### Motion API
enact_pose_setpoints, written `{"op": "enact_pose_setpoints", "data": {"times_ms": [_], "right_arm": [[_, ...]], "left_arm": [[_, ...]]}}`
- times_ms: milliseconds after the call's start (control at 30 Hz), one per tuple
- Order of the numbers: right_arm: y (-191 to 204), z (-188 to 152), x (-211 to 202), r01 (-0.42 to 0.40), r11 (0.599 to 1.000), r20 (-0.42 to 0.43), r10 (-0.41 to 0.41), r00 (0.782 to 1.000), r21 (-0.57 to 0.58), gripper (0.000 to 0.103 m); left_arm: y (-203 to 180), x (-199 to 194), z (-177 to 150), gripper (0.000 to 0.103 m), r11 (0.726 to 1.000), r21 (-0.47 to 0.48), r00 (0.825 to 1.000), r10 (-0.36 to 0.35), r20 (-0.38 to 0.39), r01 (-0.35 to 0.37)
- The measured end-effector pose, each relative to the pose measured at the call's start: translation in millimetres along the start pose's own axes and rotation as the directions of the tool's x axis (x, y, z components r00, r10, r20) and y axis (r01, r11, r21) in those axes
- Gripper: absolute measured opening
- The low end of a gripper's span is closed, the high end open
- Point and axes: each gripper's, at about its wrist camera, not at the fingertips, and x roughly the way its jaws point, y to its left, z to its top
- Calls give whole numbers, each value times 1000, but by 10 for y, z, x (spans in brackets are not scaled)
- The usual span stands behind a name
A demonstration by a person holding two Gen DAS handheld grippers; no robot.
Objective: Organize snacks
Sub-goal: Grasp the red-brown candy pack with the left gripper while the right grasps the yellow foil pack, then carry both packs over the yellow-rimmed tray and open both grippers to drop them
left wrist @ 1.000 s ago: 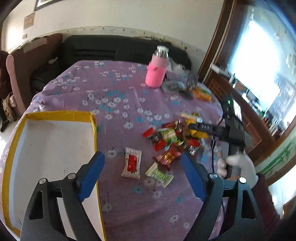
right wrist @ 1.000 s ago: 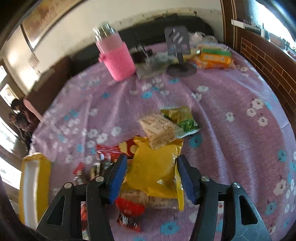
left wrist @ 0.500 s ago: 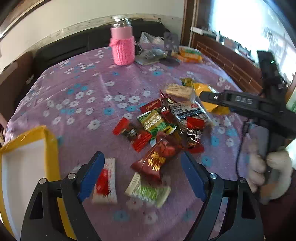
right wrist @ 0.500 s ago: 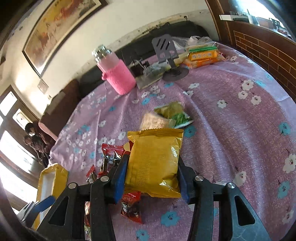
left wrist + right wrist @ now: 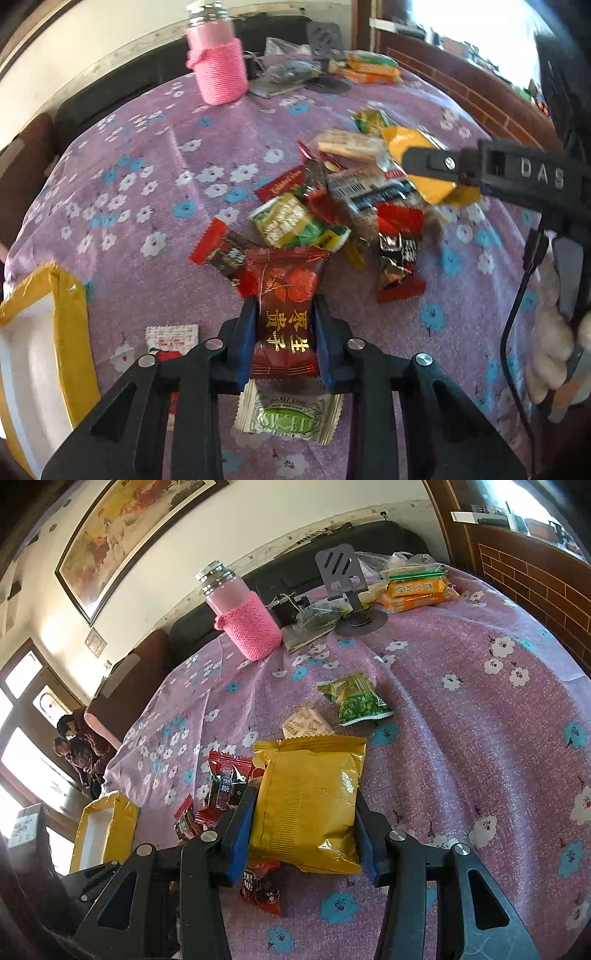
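Red packet (image 5: pixel 284 310): clamped between my left jaws, my left gripper (image 5: pixel 283 332) closed on its lower half, top end fanned out ahead of the blue pads.

Yellow bag (image 5: pixel 308 805): clamped between my right jaws, my right gripper (image 5: pixel 303 834) closed on both long edges, bag standing forward of the pads.

Snack pile (image 5: pixel 332 214): just ahead of my left jaws, on the table (image 5: pixel 147 155).

Green-white sweet (image 5: pixel 288 415): beneath my left jaws.

Green packet (image 5: pixel 356 701) and pale packet (image 5: pixel 306 722): ahead of my right jaws, beyond the bag.

Yellow box (image 5: pixel 55 332): left of my left jaws.

Pink bottle (image 5: pixel 245 618): far ahead of both.
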Motion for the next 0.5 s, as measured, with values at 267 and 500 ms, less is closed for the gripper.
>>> {"op": "enact_pose_setpoints", "data": {"times_ms": [267, 500], "right_arm": [[20, 3, -71, -12, 1000, 40, 12, 999, 0, 49], [98, -32, -114, -20, 999, 72, 22, 997, -29, 49]], "left_arm": [[192, -613, -91, 26, 987, -139, 989, -62, 132, 80], [709, -1122, -415, 26, 960, -277, 977, 20, 211, 41]]}}
